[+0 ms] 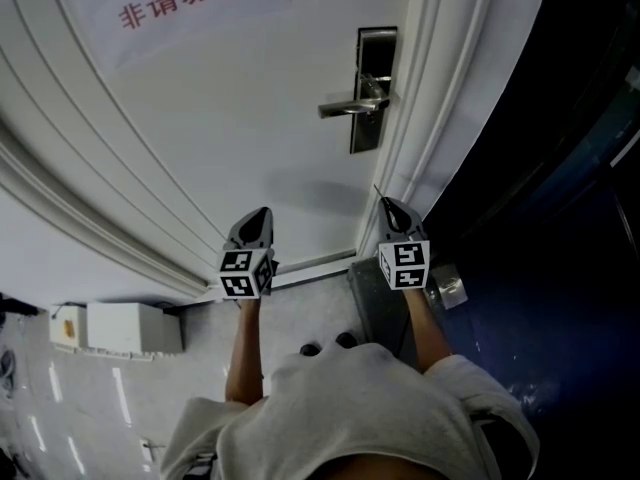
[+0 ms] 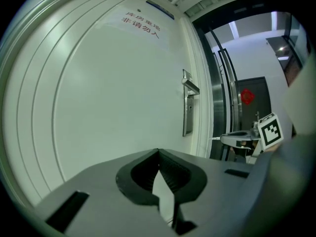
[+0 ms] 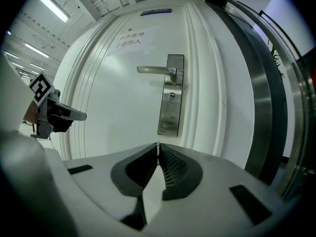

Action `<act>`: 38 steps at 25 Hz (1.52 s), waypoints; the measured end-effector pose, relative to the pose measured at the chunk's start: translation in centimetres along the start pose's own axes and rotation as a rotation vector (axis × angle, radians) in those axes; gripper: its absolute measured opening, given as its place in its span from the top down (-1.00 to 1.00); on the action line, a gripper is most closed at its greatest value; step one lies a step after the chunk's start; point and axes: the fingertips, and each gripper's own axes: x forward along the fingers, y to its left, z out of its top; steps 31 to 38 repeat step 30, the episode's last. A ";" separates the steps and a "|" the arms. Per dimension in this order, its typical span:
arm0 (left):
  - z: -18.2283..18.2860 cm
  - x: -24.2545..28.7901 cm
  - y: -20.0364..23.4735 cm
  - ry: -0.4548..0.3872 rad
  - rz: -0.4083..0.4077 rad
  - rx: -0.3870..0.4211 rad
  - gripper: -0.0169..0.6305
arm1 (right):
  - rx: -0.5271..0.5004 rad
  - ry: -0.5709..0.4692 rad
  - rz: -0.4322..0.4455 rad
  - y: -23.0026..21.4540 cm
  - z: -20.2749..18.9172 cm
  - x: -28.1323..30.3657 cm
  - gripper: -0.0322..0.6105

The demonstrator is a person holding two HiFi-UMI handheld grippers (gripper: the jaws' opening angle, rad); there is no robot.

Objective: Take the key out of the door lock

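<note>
The white door (image 1: 230, 118) carries a steel lock plate (image 1: 372, 88) with a lever handle (image 3: 155, 69) and a keyhole (image 3: 171, 97) below it that looks empty. My right gripper (image 1: 385, 201) hangs below the lock near the door's edge. It is shut on a thin light metal piece, seemingly the key (image 2: 216, 138), which pokes from its tip and shows edge-on (image 3: 157, 149) between the pads. My left gripper (image 1: 262, 212) is held level with it to the left, away from the lock. It is shut with nothing in it, its tips meeting (image 2: 158, 151).
A paper notice with red characters (image 1: 180, 3) is stuck on the door. The moulded door frame (image 1: 425, 118) borders a dark blue wall (image 1: 540, 228) to the right. On the floor a white box (image 1: 125, 326) stands at the left and a metal plate (image 1: 450, 288) lies by the frame.
</note>
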 end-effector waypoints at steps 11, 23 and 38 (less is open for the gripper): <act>-1.0 0.0 -0.1 0.011 0.000 -0.017 0.89 | -0.018 -0.012 0.017 1.3 1.1 0.2 0.81; -0.7 0.0 -0.7 0.006 -0.017 -0.016 0.89 | -0.018 -0.010 0.009 1.4 1.3 0.3 0.81; -1.3 0.3 -0.9 0.020 -0.023 -0.017 0.89 | -0.016 -0.001 0.011 1.7 1.0 0.2 0.81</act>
